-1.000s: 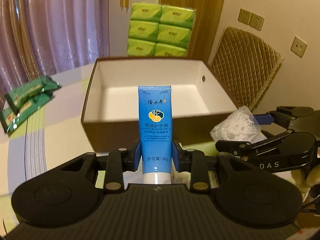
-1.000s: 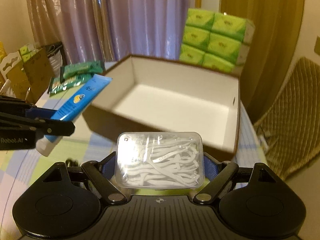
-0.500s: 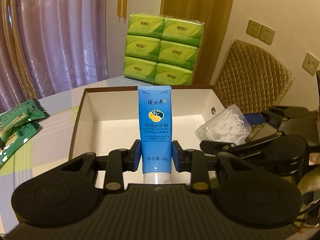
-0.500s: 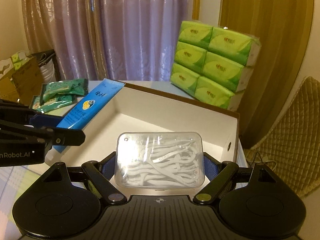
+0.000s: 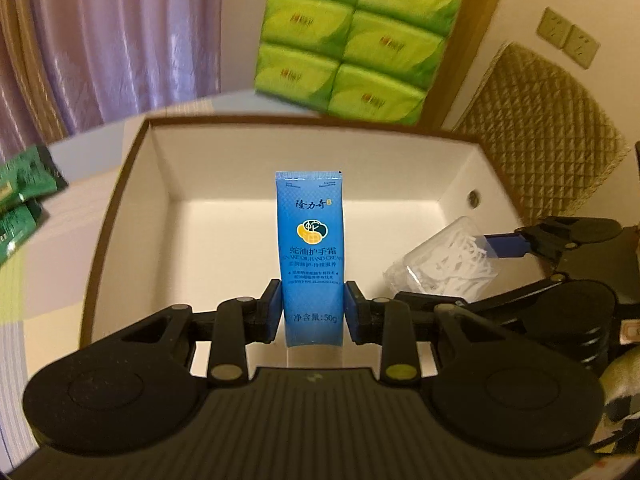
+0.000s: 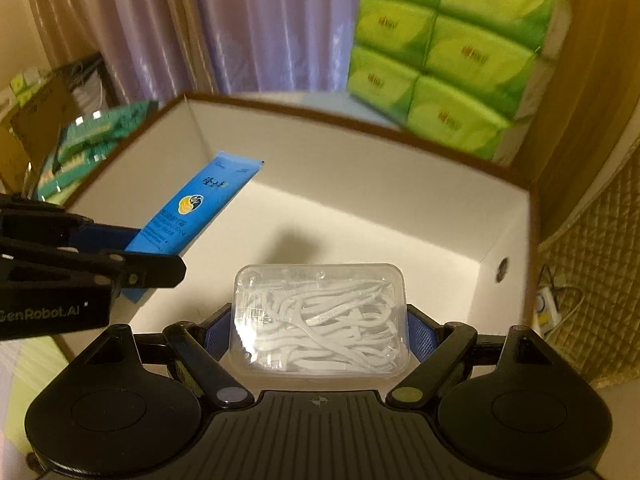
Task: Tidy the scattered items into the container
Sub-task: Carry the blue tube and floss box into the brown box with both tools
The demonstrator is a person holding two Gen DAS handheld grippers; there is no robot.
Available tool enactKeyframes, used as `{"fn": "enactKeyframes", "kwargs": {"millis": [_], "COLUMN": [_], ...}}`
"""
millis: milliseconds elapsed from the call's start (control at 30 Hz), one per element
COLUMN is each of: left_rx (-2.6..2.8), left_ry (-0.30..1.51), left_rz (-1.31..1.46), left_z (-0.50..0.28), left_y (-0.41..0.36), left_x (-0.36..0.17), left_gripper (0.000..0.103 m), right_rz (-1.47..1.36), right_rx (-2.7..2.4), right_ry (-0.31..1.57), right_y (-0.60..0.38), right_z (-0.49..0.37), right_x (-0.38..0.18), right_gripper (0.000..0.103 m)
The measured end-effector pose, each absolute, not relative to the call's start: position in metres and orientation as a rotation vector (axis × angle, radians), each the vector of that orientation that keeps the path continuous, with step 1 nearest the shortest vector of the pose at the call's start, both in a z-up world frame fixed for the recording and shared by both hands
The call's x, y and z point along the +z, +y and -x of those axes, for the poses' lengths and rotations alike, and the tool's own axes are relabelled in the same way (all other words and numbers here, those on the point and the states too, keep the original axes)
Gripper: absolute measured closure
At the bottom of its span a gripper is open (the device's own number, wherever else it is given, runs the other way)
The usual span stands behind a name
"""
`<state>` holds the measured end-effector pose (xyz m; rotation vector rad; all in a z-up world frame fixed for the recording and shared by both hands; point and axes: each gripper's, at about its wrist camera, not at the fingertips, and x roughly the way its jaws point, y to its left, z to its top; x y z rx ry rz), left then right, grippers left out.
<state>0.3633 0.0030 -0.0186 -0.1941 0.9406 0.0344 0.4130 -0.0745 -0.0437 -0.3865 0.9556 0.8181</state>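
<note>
My left gripper [image 5: 313,307] is shut on a blue hand cream tube [image 5: 311,248] and holds it over the inside of the open brown box [image 5: 132,184], which has a white interior. My right gripper [image 6: 320,330] is shut on a clear plastic case of white floss picks [image 6: 320,320], also held over the box [image 6: 440,216]. The tube [image 6: 188,208] and the left gripper show at the left of the right wrist view. The floss case [image 5: 444,264] shows at the right of the left wrist view.
Green snack packets [image 5: 20,200] lie on the table left of the box; they also show in the right wrist view [image 6: 88,140]. A stack of green tissue packs [image 5: 352,40] stands behind the box. A quilted chair back [image 5: 552,136] is at the right.
Both grippers have moved forward and tilted down, from in front of the box to over its inside. Each holds its item as before.
</note>
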Motion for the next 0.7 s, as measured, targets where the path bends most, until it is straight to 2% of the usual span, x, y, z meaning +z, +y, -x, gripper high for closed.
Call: {"fn": "enactKeyframes", "kwargs": {"millis": [300, 700], "left_rx": [0.055, 0.030], "left_ry": [1.112, 1.252], "left_rz": [0.218, 0.174], "left_z": [-0.385, -0.398], "left_y": [0.016, 0.016], "left_x": [-0.056, -0.075], "left_gripper": [0.076, 0.075], "right_rz": [0.467, 0.531], "right_rx": [0.806, 0.840], "right_ry": [1.057, 1.131], "right_y": [-0.059, -0.053], "right_z": [-0.430, -0.437], "right_x": [-0.066, -0.077], "right_gripper": [0.020, 0.020]}}
